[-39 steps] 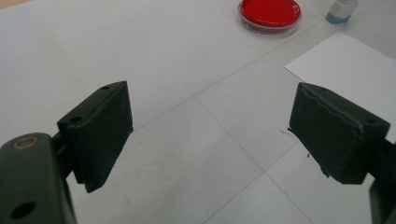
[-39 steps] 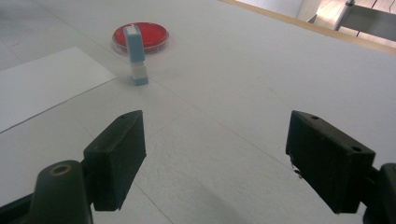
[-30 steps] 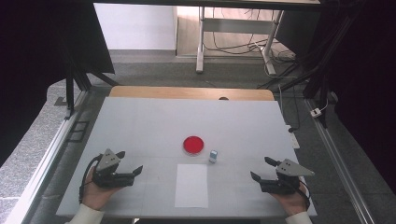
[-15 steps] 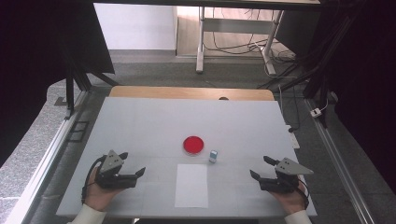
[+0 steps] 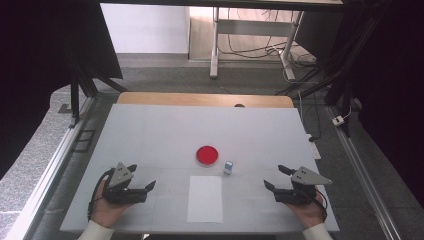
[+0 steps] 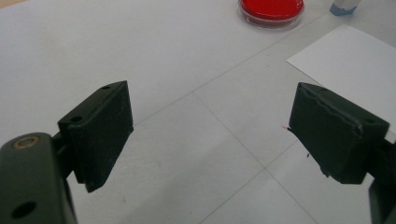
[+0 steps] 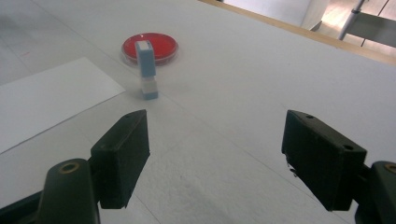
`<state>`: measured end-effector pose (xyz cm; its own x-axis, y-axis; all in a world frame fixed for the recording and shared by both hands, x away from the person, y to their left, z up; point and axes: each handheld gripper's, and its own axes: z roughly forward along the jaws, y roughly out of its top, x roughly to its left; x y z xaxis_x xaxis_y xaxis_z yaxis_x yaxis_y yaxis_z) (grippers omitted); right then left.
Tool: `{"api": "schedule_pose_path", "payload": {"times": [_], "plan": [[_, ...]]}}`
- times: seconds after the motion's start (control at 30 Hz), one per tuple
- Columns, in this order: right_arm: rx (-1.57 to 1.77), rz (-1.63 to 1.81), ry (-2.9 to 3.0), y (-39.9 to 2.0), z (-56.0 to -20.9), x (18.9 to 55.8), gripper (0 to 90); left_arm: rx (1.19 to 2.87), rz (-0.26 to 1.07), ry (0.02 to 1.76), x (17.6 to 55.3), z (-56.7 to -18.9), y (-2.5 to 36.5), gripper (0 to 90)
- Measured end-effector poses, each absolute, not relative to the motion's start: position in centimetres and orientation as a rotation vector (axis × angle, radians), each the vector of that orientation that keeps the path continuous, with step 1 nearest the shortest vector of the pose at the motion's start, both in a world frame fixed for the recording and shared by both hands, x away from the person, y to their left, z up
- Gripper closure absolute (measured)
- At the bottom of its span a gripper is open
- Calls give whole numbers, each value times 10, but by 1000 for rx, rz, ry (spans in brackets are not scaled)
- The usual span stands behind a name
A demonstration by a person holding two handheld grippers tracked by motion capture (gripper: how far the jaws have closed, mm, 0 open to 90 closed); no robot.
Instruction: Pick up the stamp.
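A round red dish (image 5: 207, 155) lies near the middle of the white table (image 5: 165, 130). Just right of it stands a small blue and white block (image 5: 228, 167), upright. A white paper sheet (image 5: 205, 198) lies at the front centre. My left gripper (image 5: 141, 179) rests open at the front left, nothing between its jaws; the dish (image 6: 271, 10) and the sheet (image 6: 345, 70) lie ahead of it. My right gripper (image 5: 277, 177) stands open at the front right, holding nothing. Along its jaws I see the block (image 7: 146, 69) before the dish (image 7: 150, 48), and the sheet (image 7: 46, 100) to the left.
A wooden strip (image 5: 205, 99) runs along the table's far edge. Metal rails (image 5: 45, 170) flank both sides. Beyond the table stand a bench frame (image 5: 250, 30) and loose cables (image 5: 320, 107) on the floor.
The left gripper has shifted slightly to the right. The right gripper and the objects on the table have hardly moved.
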<state>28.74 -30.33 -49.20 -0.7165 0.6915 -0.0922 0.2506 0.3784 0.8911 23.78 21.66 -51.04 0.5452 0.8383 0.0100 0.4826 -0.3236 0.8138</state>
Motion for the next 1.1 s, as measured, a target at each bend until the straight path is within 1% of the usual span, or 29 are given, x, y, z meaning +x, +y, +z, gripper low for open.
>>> {"api": "schedule_pose_path", "payload": {"times": [0.4,1.1], "plan": [[782,1325,2209,-284,-479,292,235,1972,583,1080,235,-513,219,140],[660,1387,2271,-216,-439,318,255,1976,591,1075,236,-517,219,143]]}}
